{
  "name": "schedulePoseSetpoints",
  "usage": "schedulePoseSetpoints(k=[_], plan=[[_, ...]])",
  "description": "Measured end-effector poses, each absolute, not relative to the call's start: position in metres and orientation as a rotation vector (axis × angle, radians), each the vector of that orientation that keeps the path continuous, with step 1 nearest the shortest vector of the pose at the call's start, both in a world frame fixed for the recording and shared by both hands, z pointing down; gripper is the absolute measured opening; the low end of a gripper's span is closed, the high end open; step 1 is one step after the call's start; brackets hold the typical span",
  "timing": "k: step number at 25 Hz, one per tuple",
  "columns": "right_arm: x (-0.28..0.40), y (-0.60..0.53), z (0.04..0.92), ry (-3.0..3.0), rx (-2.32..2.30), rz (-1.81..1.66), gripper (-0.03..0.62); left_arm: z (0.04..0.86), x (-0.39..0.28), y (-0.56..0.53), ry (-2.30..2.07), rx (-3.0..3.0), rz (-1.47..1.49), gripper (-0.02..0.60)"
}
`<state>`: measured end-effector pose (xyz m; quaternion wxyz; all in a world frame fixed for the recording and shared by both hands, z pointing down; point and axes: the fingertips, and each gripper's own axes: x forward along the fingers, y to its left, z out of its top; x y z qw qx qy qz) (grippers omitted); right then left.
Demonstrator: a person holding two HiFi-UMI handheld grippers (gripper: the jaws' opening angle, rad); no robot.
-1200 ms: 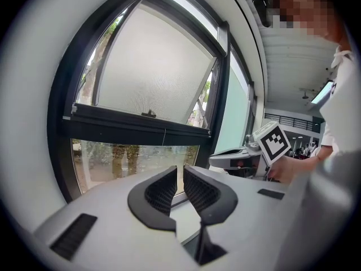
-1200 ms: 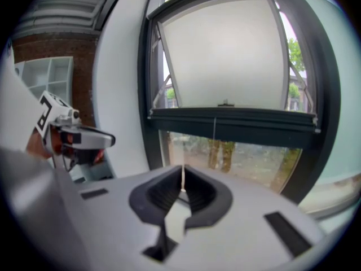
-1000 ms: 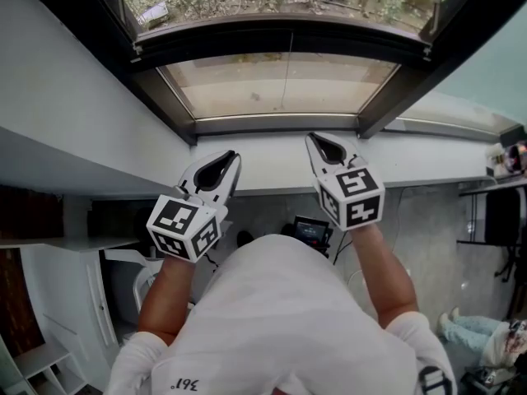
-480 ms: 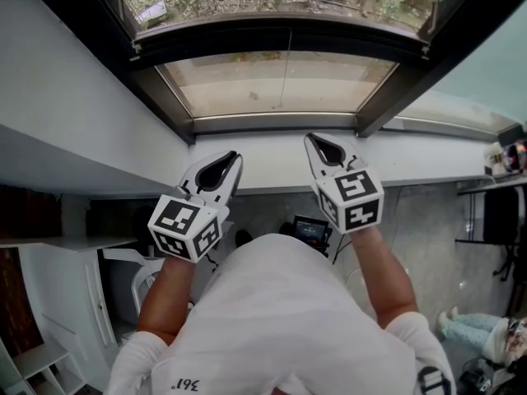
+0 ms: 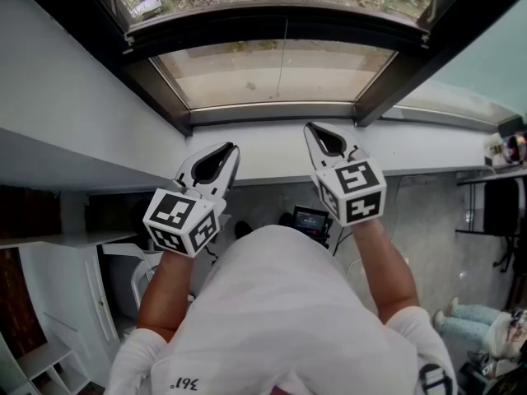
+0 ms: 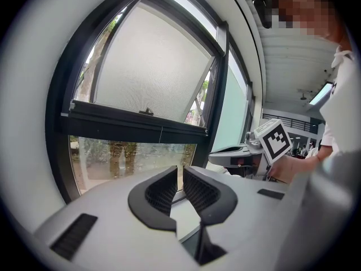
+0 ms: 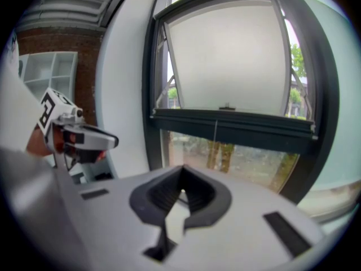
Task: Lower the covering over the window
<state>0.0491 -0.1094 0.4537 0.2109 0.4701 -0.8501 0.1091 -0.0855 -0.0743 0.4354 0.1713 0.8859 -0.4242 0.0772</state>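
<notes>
The window's pale roller blind hangs partway down, with clear glass below its dark bottom bar. A thin pull cord drops from the middle of that bar. Both grippers hover over the white sill, short of the glass and touching nothing. My left gripper points at the window's left part; its jaws stand a narrow gap apart with nothing between them. My right gripper points at the middle of the window, jaws shut and empty.
White walls flank the dark window frame. Below the sill are a small screen device, white shelving at lower left and a seated person at lower right. A shelf with small items sits at the right.
The head view has tipped slightly, so the window sits a little higher in the picture. Both grippers keep their places and their jaws look unchanged.
</notes>
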Motion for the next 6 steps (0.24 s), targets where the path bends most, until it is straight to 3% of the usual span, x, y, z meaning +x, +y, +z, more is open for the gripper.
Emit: schedulePoseSetpoints(k=[6], plan=[[0.0513, -0.1091, 0.4561, -2.357, 1.301, 0.302, 0.021, 0.4377, -0.0813, -0.075, -1.197, 2.517, 0.222, 0.046]])
